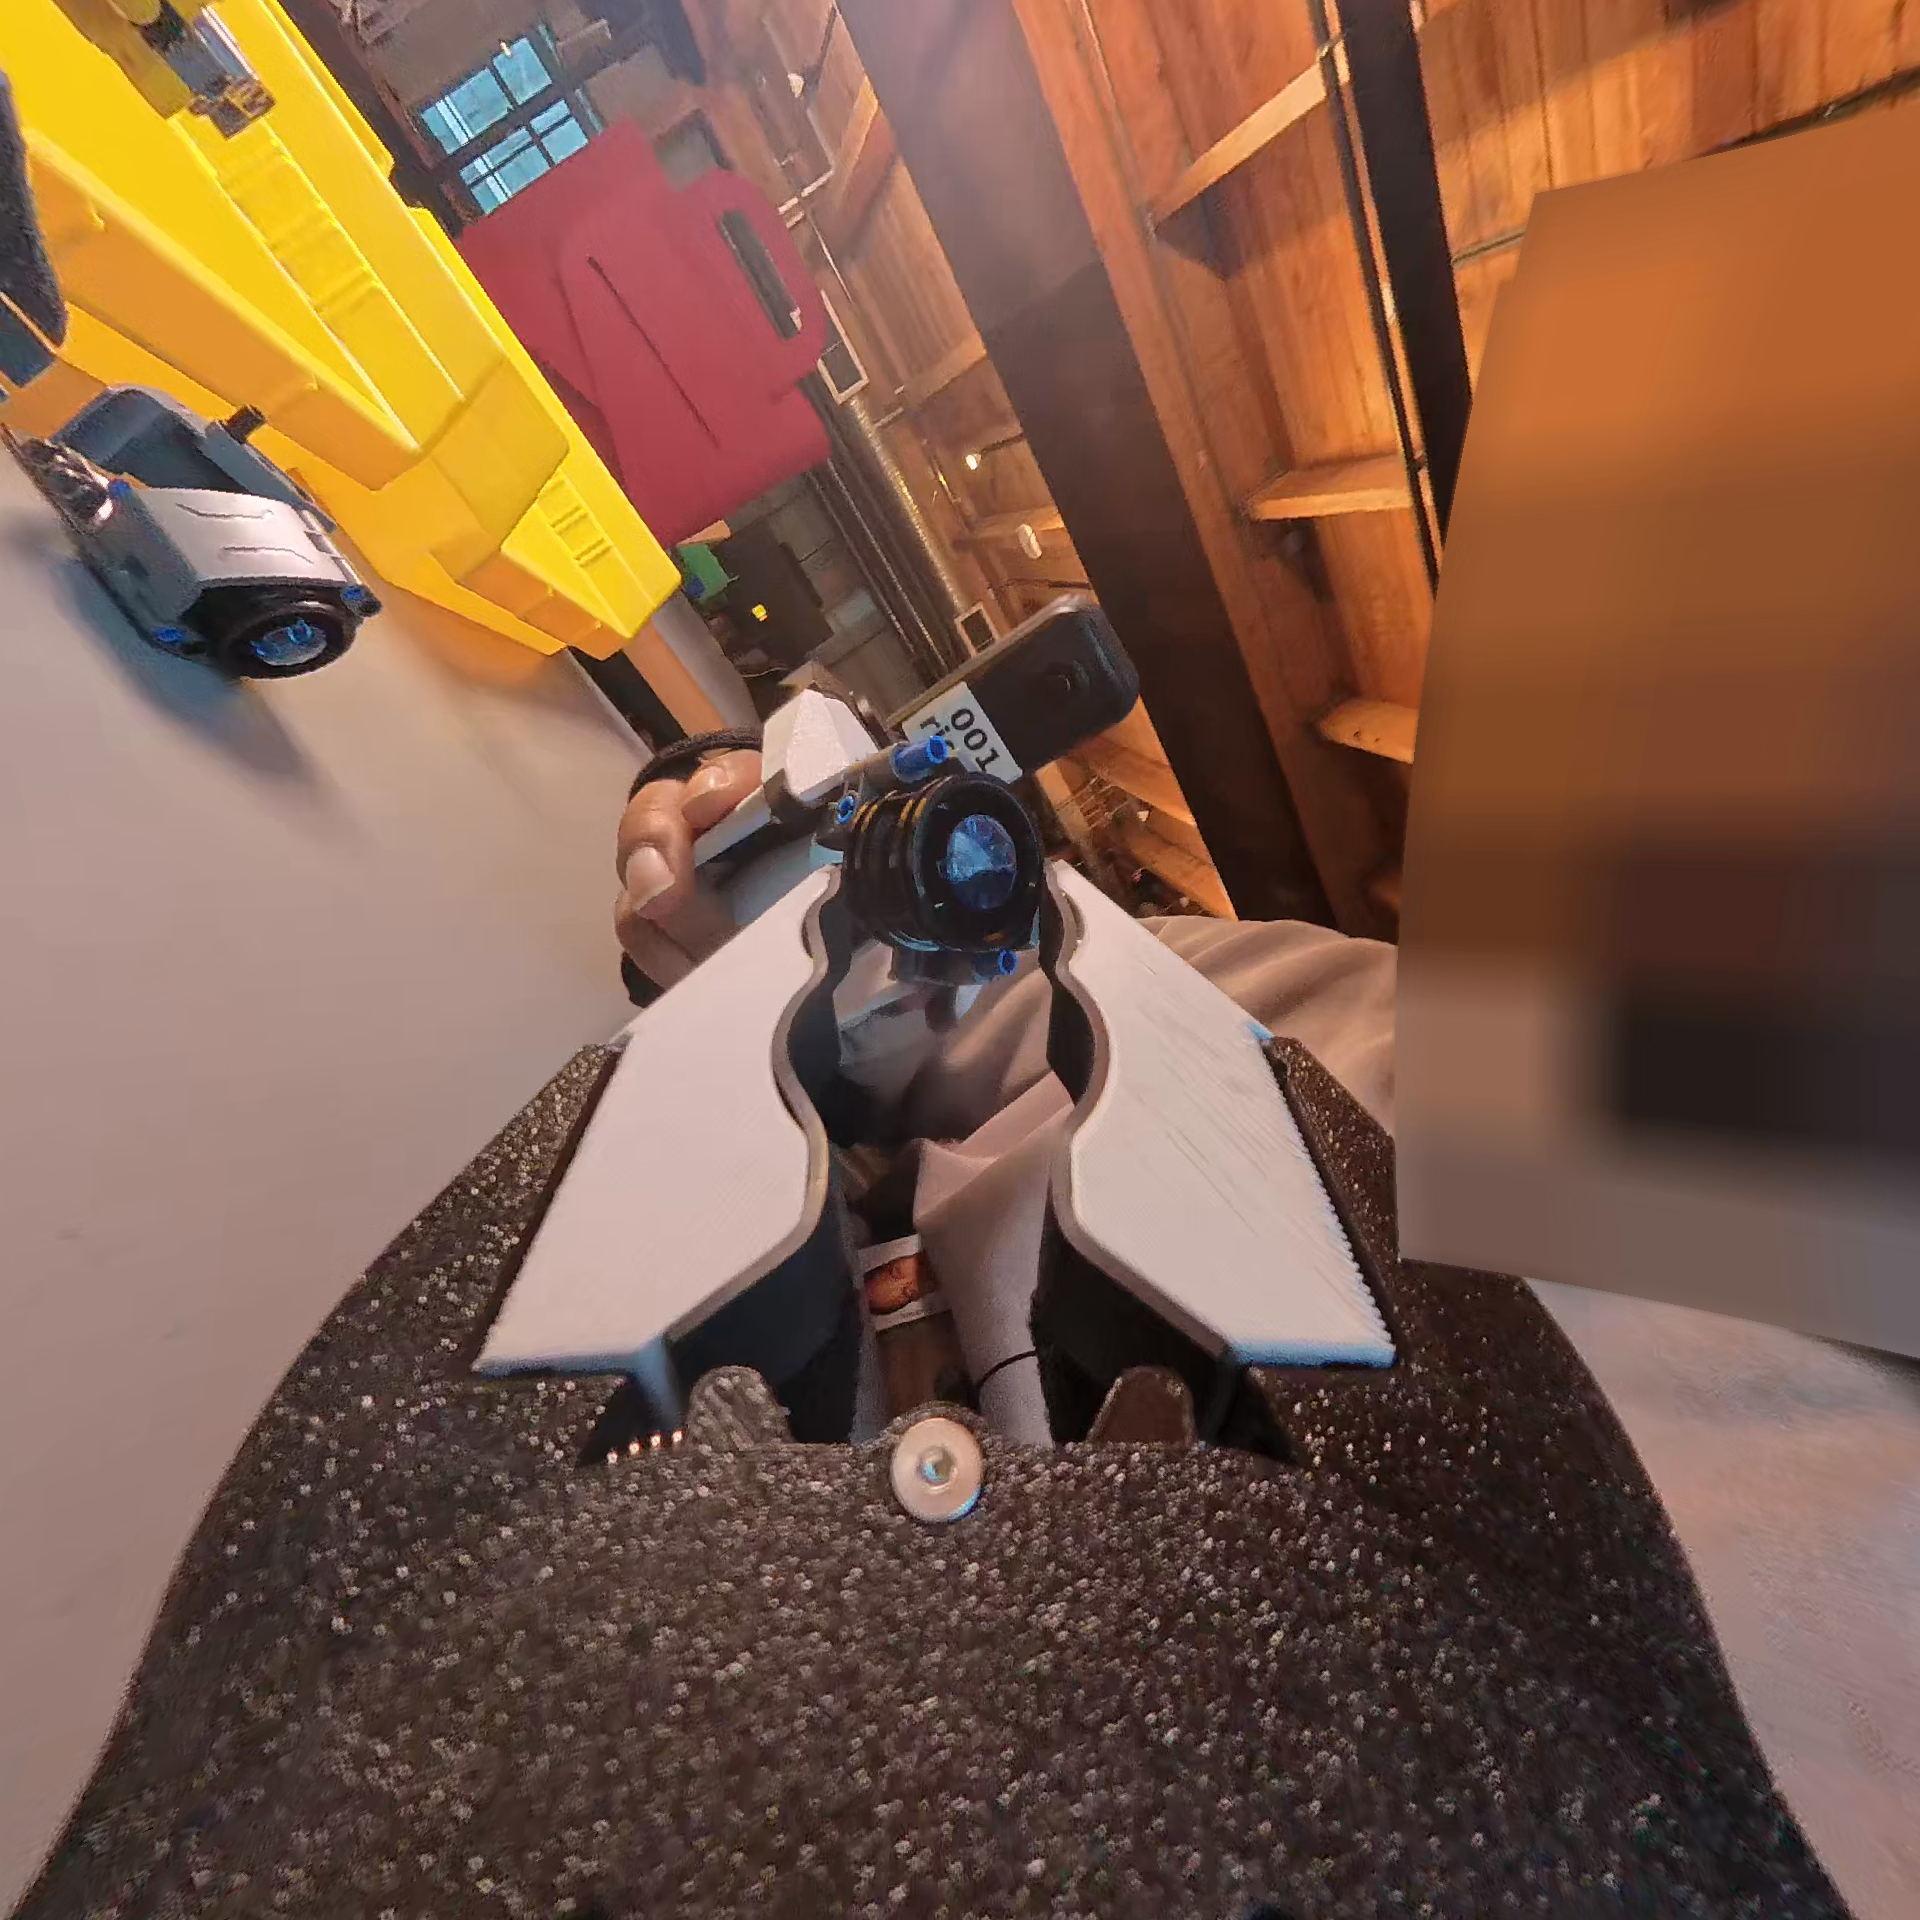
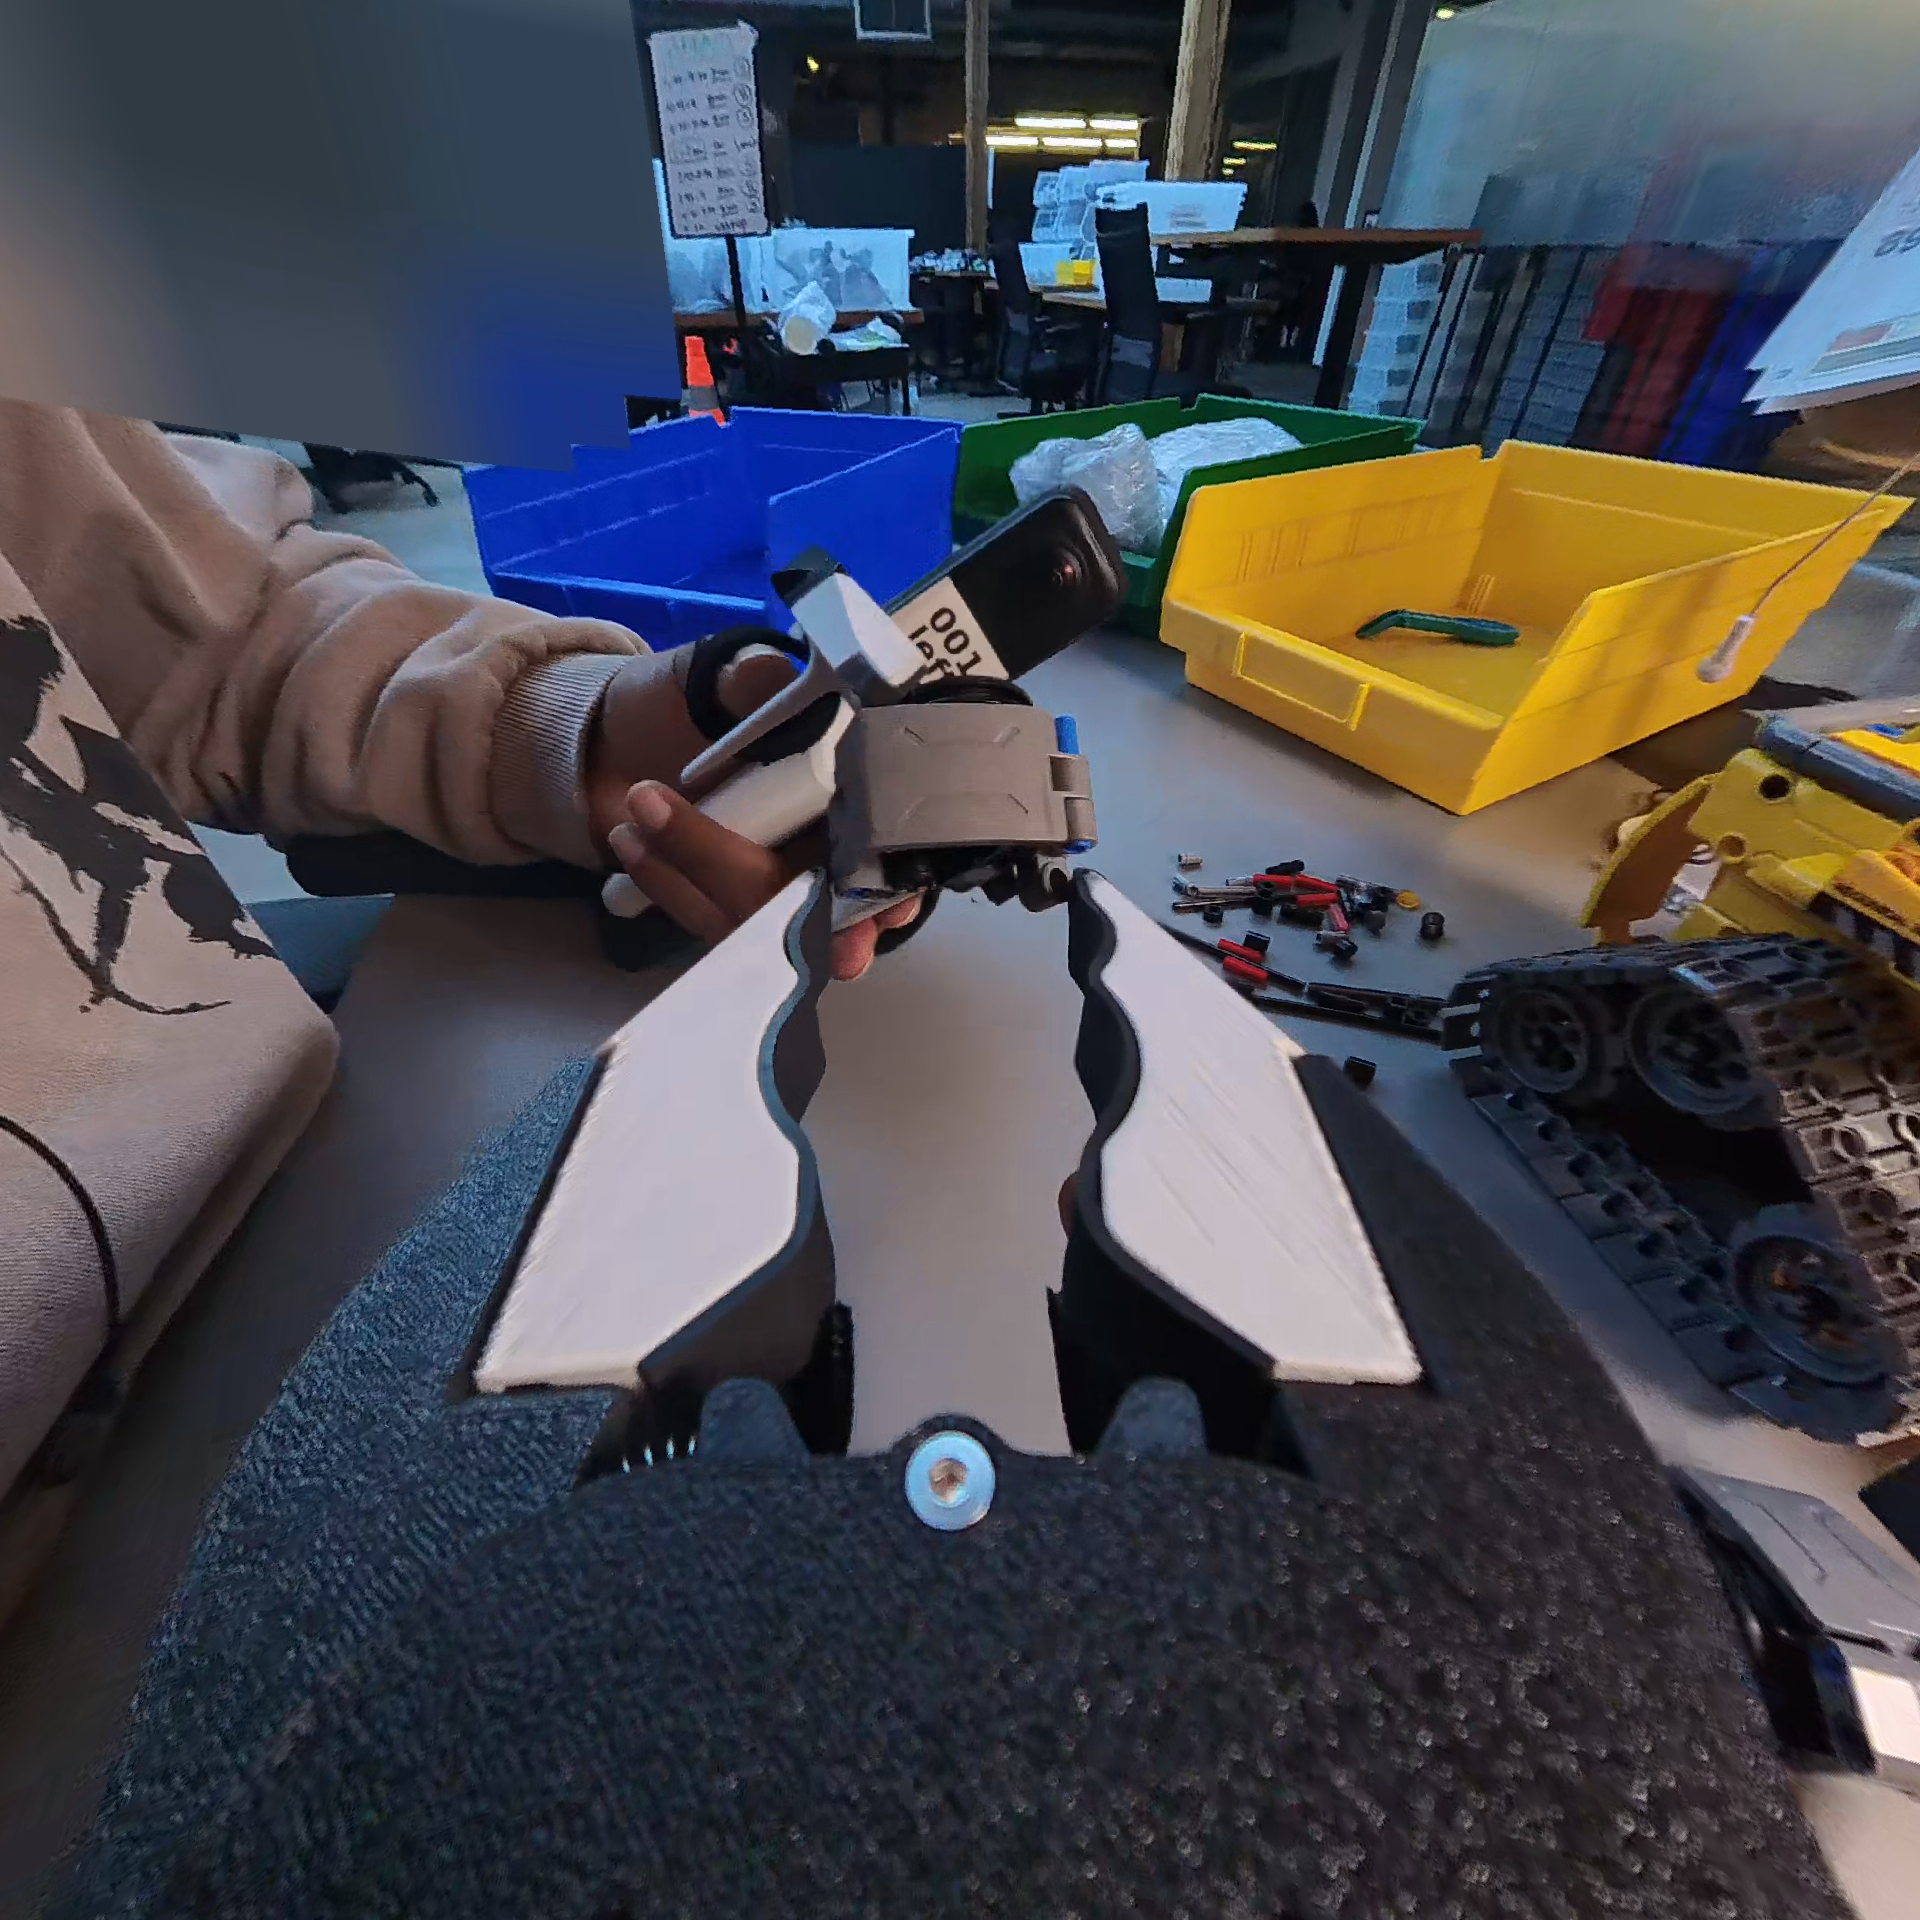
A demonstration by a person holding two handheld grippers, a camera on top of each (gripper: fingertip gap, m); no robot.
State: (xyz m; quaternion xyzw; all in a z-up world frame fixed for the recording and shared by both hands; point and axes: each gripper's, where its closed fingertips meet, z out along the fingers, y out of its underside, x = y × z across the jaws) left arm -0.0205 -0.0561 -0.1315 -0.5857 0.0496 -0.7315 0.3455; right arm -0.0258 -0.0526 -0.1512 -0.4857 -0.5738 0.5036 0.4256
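A grey brick-built eye piece with a black lens and blue centre point(image 1: 961, 868) sits between both grippers. In the left wrist view, my left gripper point(image 1: 943, 896) has its fingertips against the two sides of the lens. In the right wrist view, my right gripper point(image 2: 951, 888) has its fingertips against the lower edge of the same piece's grey shell point(image 2: 966, 790). The grippers point at each other, each held by a hand. The right gripper shows behind the lens point(image 1: 821, 748). The left gripper shows behind the shell point(image 2: 831, 644).
A second grey eye piece point(image 1: 218, 540) lies on the grey table beside a yellow bin point(image 1: 364, 312). Blue point(image 2: 707, 520), green point(image 2: 1330, 436) and yellow point(image 2: 1351, 707) bins stand at the back. Loose small parts point(image 2: 1299, 904) and a yellow tracked brick model point(image 2: 1714, 1091) lie to the right. Less than 4 cm separates the two grippers' tips.
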